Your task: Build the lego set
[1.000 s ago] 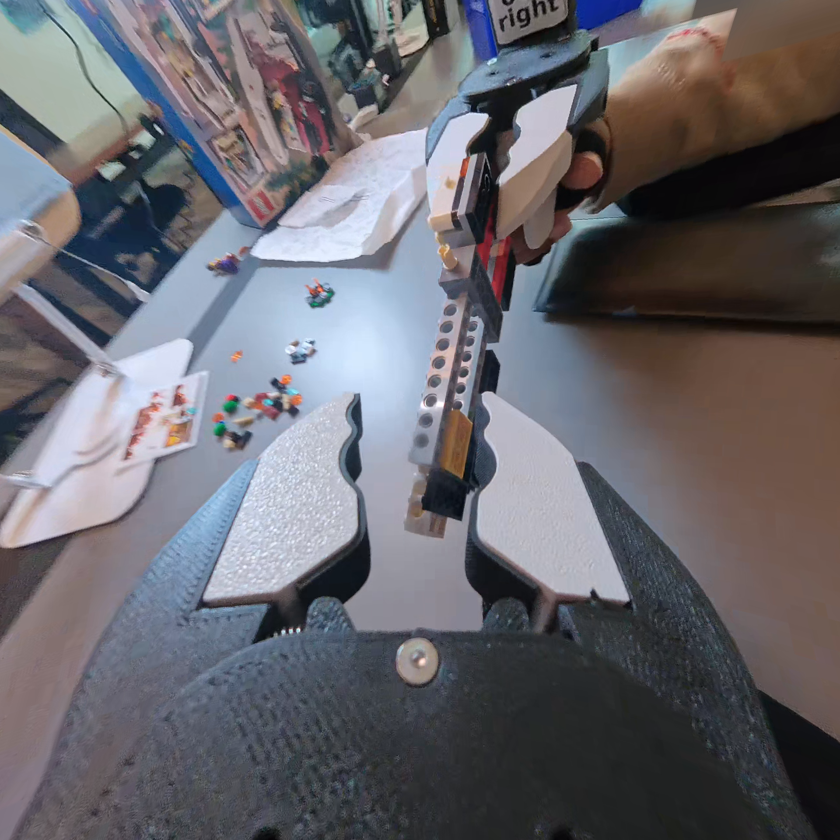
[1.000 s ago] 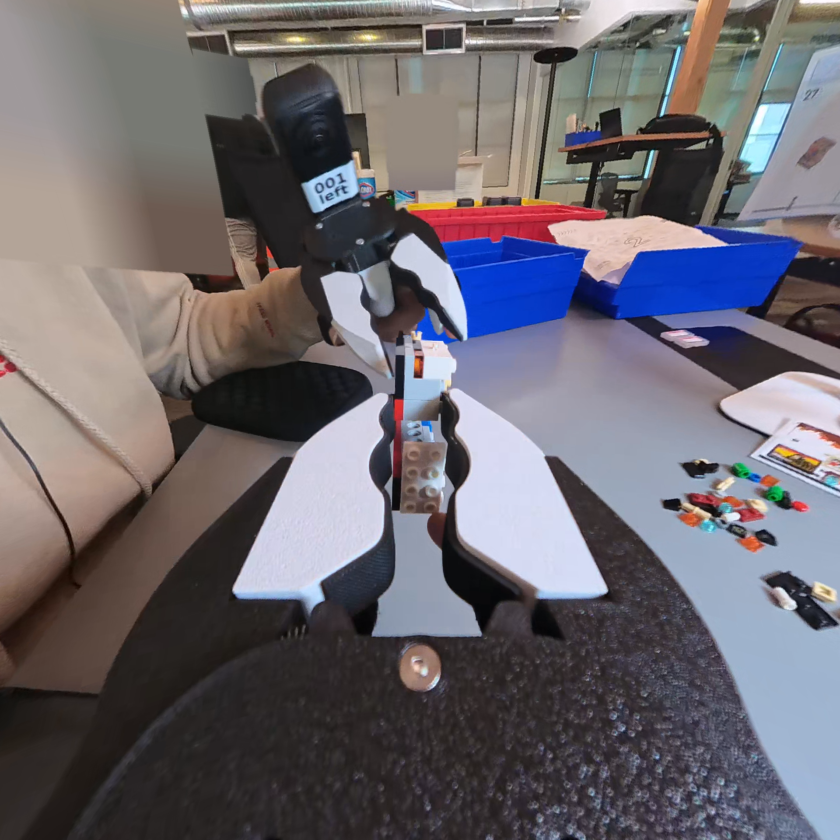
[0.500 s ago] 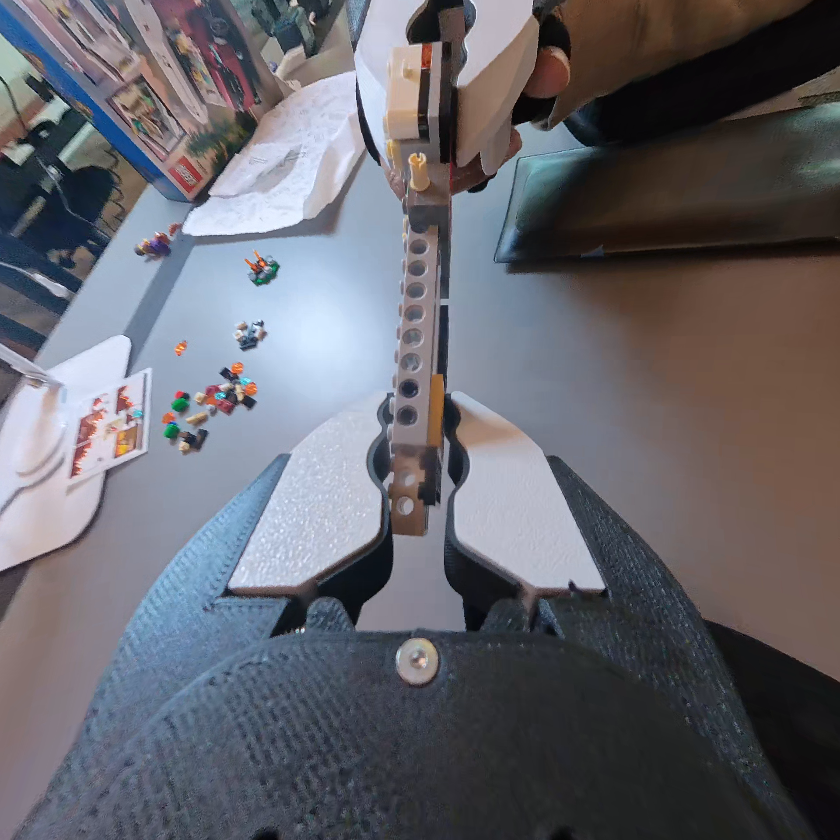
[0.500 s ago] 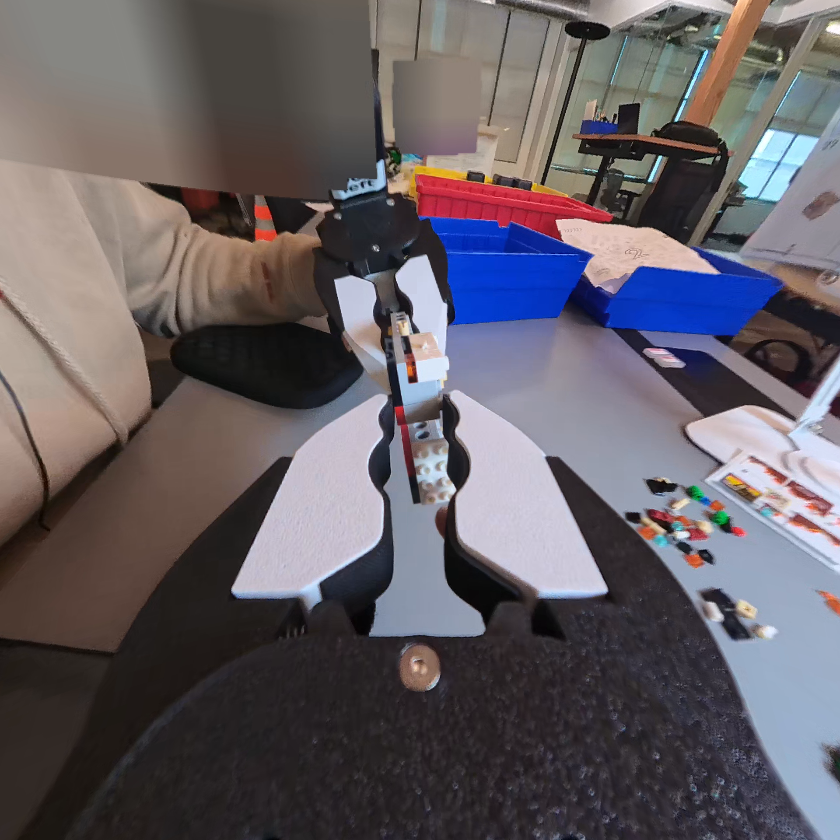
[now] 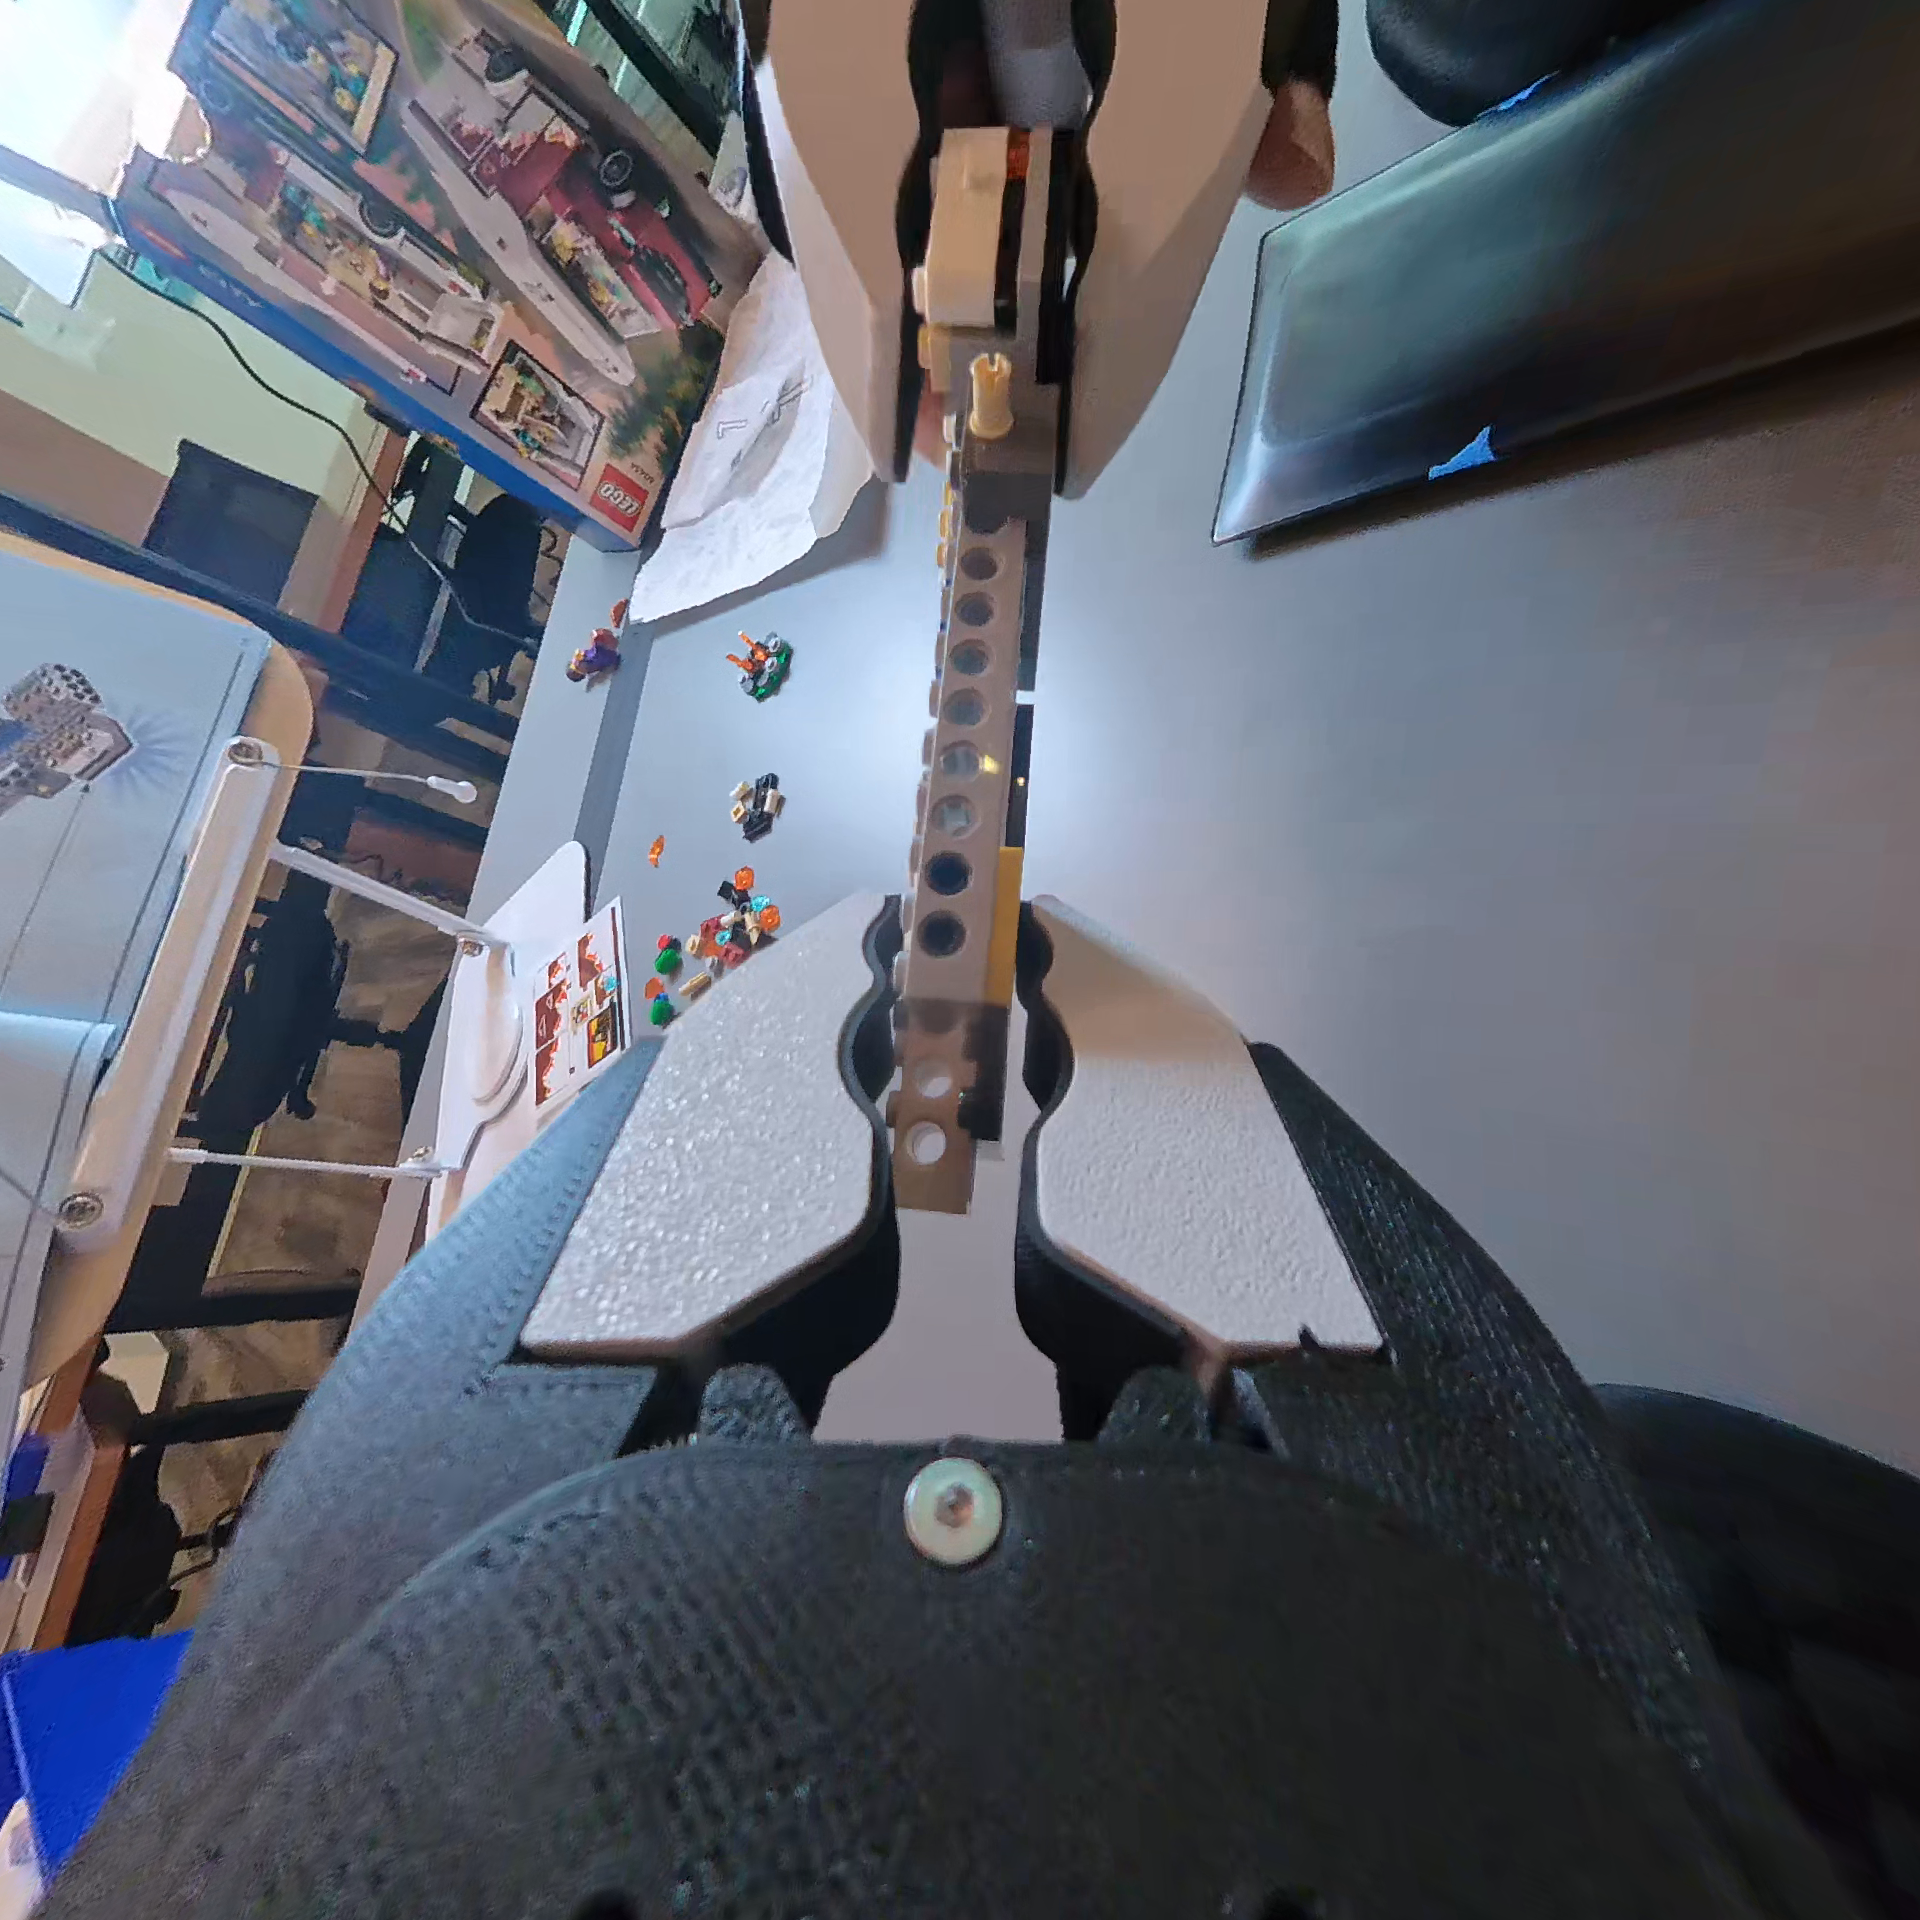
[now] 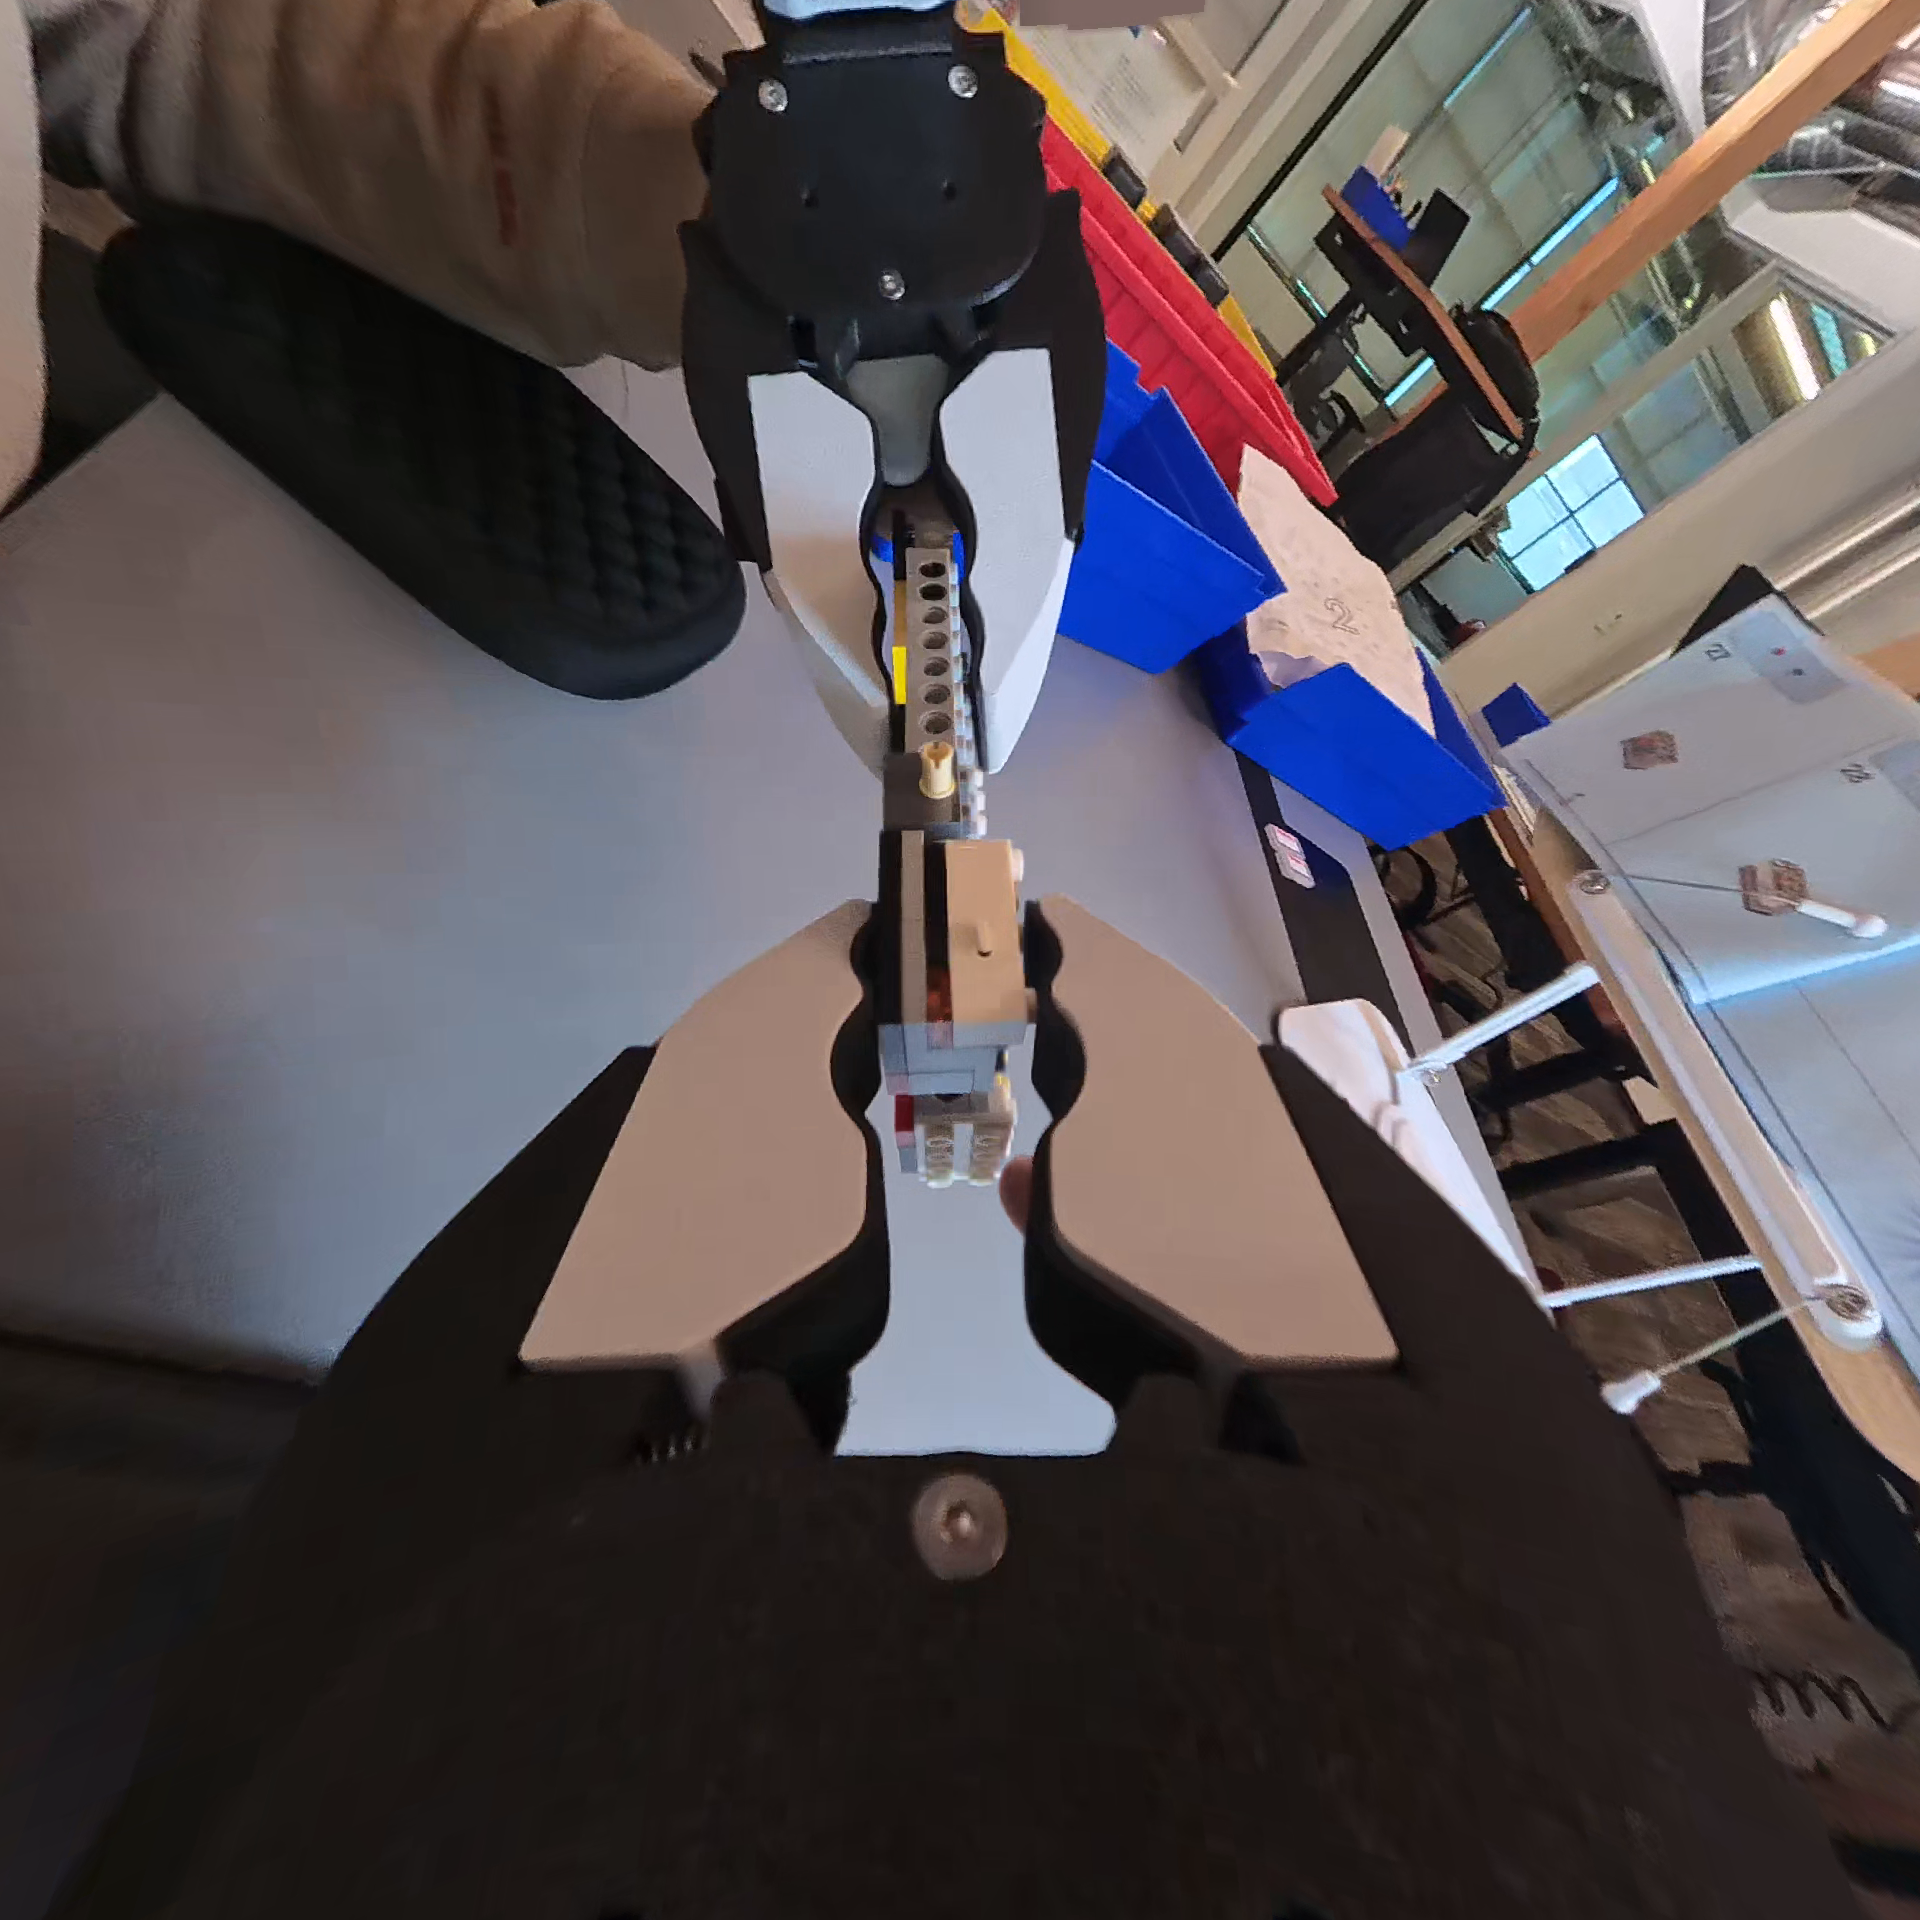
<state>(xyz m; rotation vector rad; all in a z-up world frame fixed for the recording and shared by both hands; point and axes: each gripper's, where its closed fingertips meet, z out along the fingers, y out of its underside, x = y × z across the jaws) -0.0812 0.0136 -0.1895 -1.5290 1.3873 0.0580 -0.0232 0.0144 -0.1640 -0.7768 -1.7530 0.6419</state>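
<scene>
Since a second ago, tilted hard to one side, both views, and drawn closer together; left gripper [image 5: 951,1049], then spread wide beside the long grey beam [image 5: 961,790], now closed onto its near end. Right gripper [image 6: 948,1023] clamped as before on the chunky end of the same model.

Between the left fingers [image 5: 727,1132]: the beam's holed tail, pinched from both sides, with a yellow strip along one edge. Straight ahead along the beam: a row of round holes, then a dark block carrying a small tan peg [image 5: 992,393], then the cream and black block swallowed by the far gripper's white pads. From the right wrist view, the mirror of that: cream block [image 6: 971,940] with a stud between the pads, grey and red pieces just behind, tan peg [image 6: 935,774] beyond the tips, beam running away into the opposite gripper [image 6: 914,582].

Held clear of the grey table [image 5: 1455,831], well above it, one assembly bridging the two tools.

Judged partly built only: one beam-and-block section joined, likely being pressed or squared up. Still loose, off to the left gripper's left and lower down: a scatter of small coloured pieces [image 5: 717,935], a sticker sheet [image 5: 582,1003], two tiny builds [image 5: 764,665]. Farther out: the set's box [image 5: 416,239] and a crumpled paper bag [image 5: 758,457]. Plenty left.
</scene>
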